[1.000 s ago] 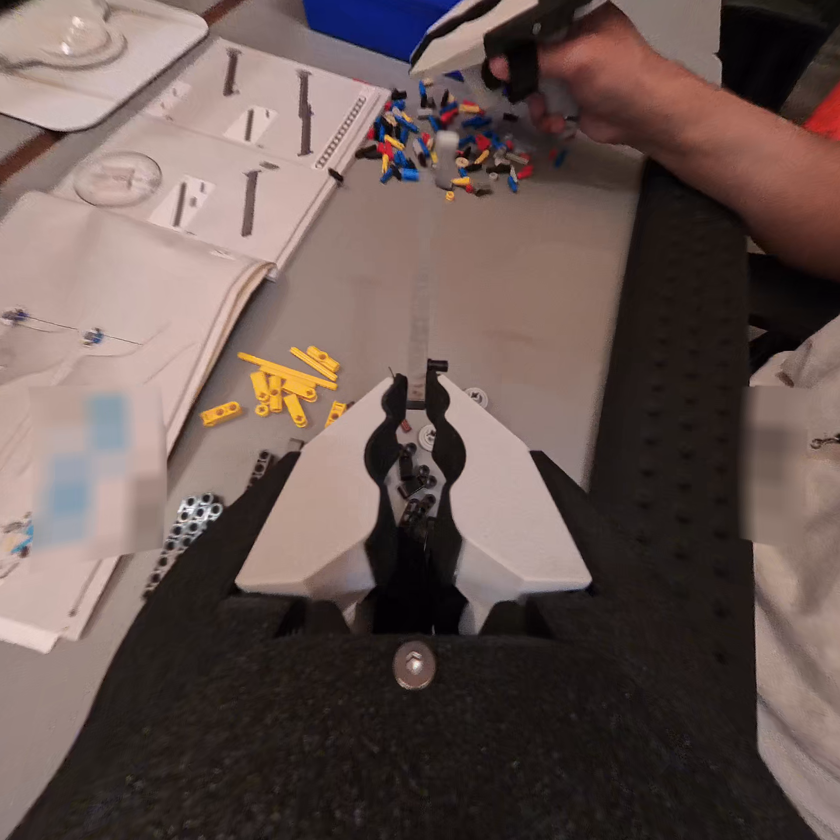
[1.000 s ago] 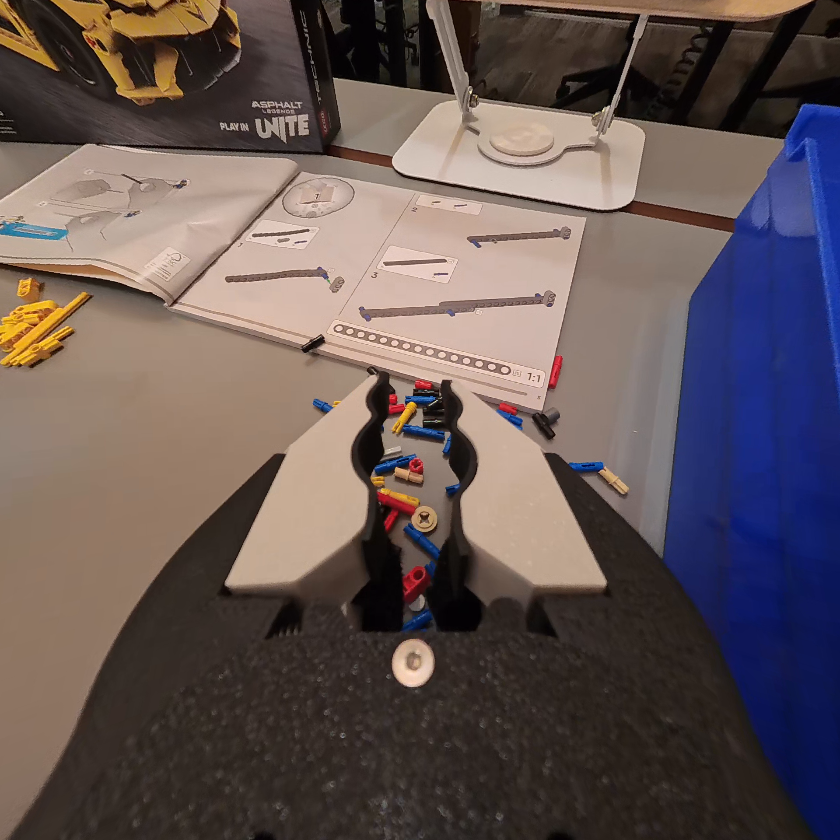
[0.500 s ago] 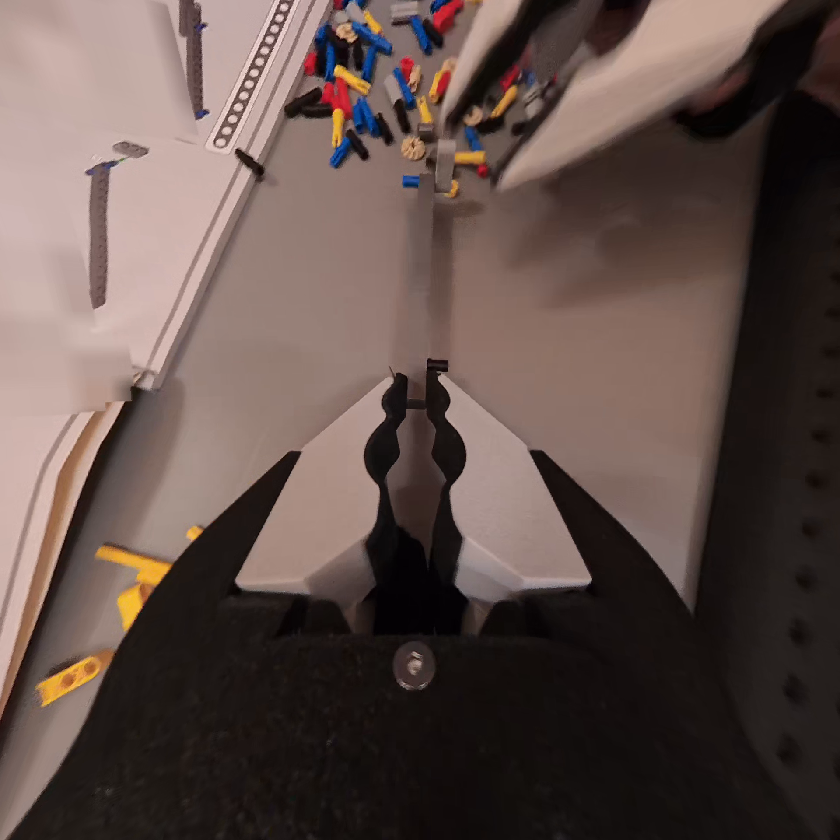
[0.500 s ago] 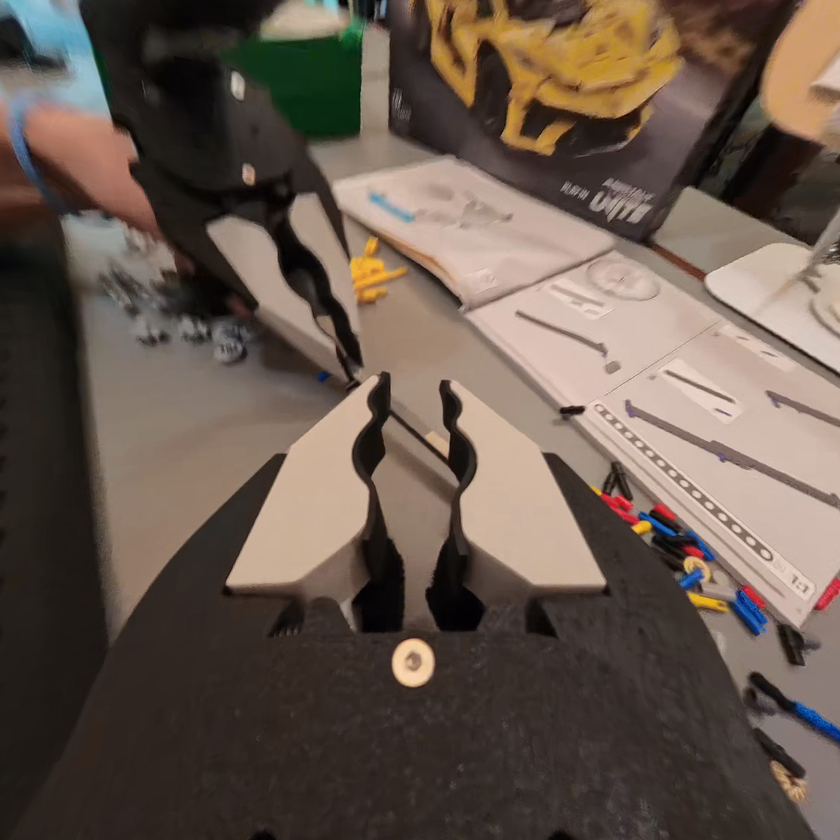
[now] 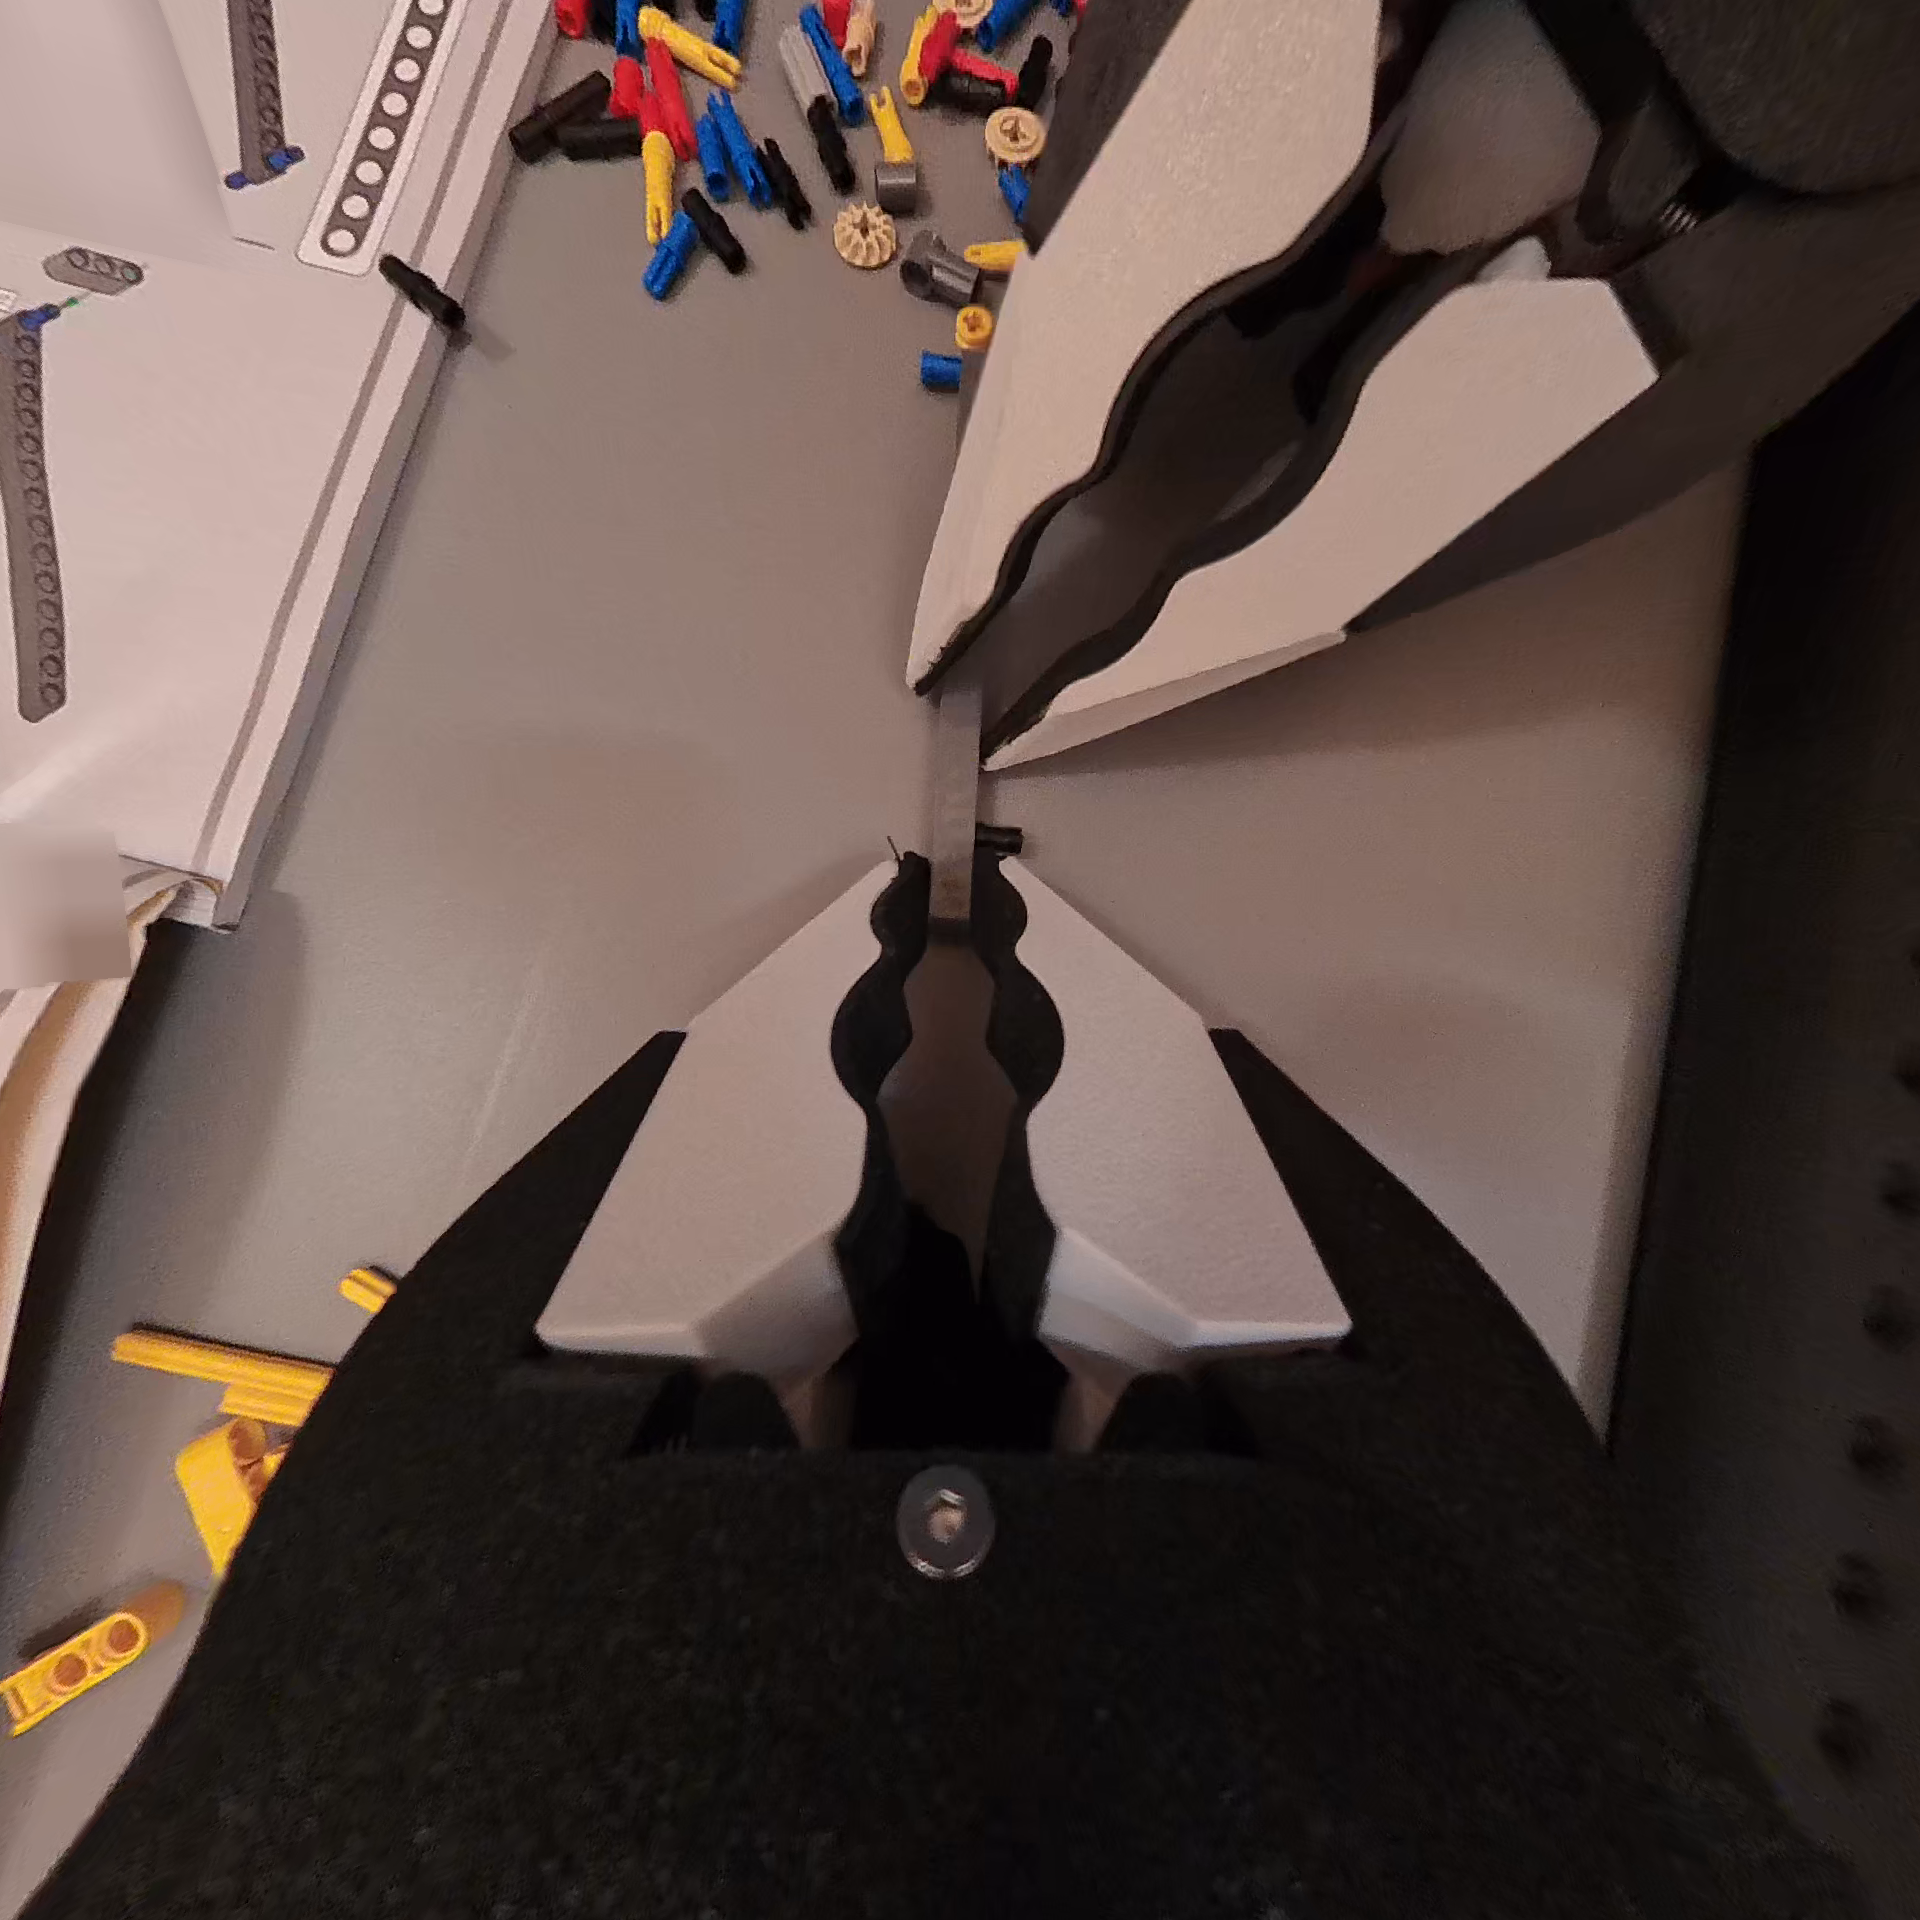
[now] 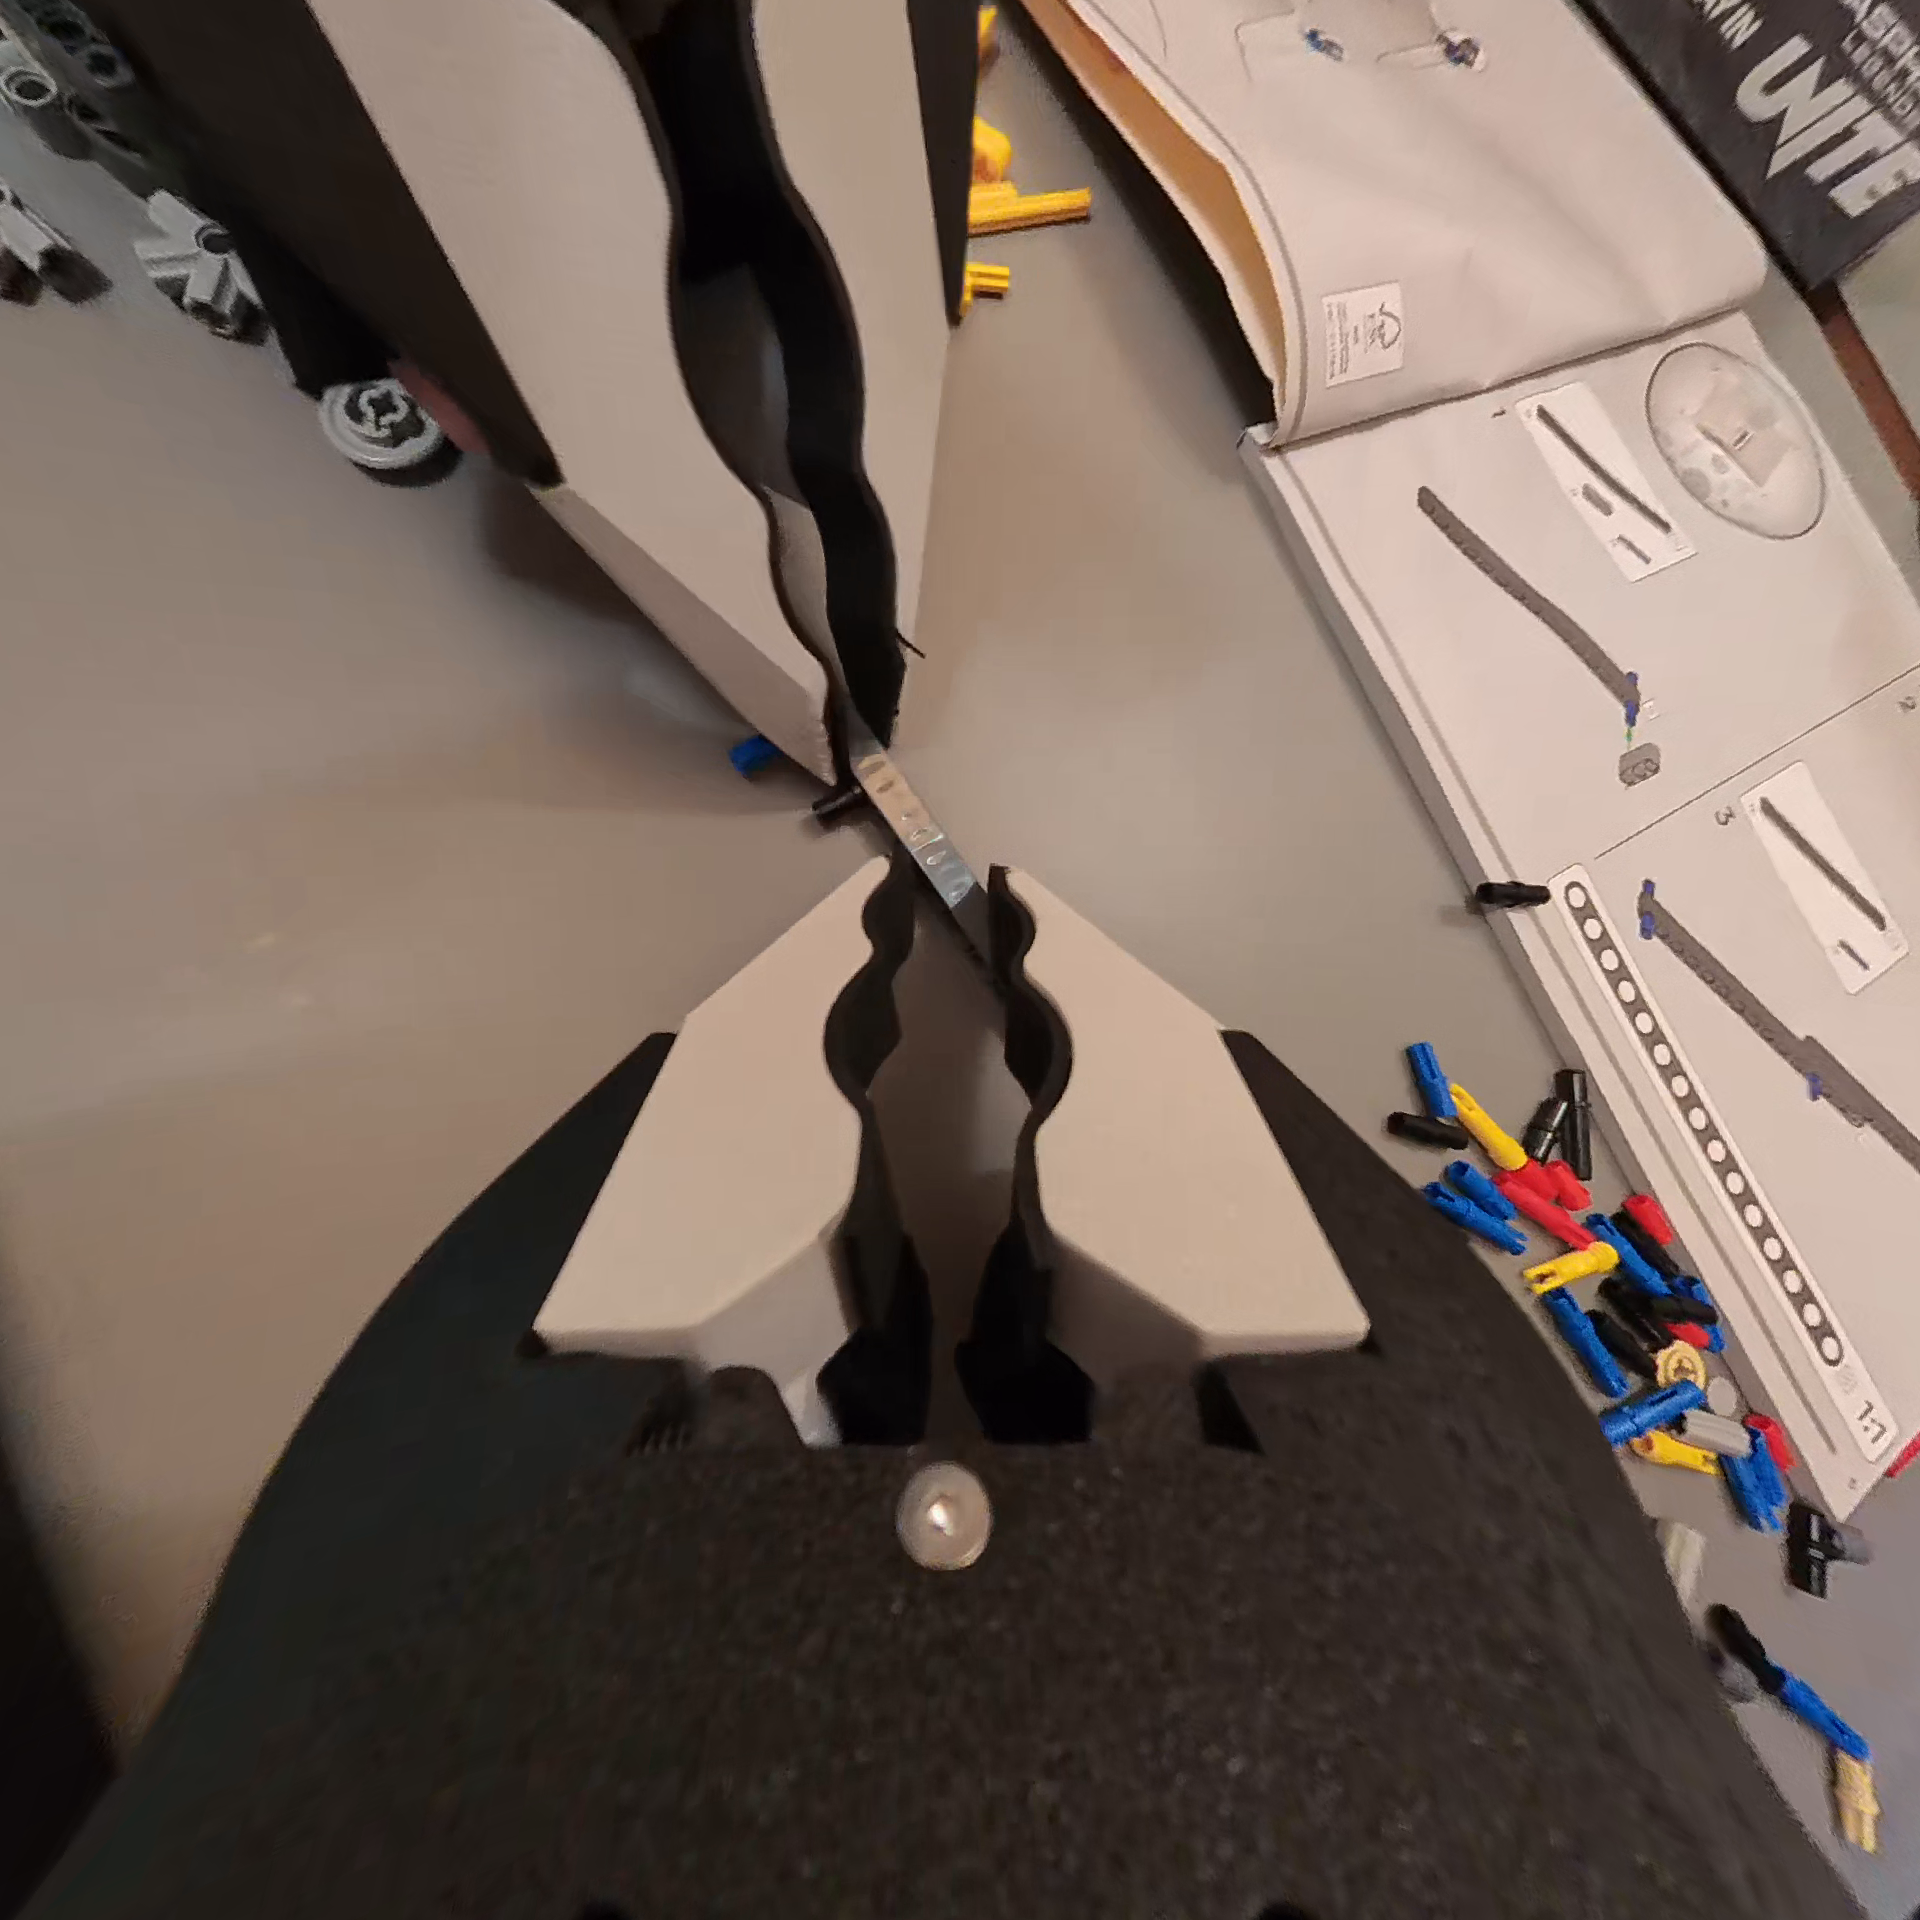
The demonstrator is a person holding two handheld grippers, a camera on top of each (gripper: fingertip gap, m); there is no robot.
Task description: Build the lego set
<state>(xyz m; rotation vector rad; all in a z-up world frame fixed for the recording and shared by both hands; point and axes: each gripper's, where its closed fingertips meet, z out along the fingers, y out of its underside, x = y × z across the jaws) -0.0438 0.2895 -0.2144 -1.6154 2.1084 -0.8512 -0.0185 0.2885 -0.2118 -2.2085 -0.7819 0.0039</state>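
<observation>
Here the left hand-held gripper pinches one end of the long grey beam above the desk; the right hand-held gripper, slightly parted, brackets its other end. Next, I judge, it must close squarely.

Pale fingers (black, seemingly foam-covered, mounts)

white lettering on the dark set box, step numbers and a small printed label on the open instruction booklet
</observation>
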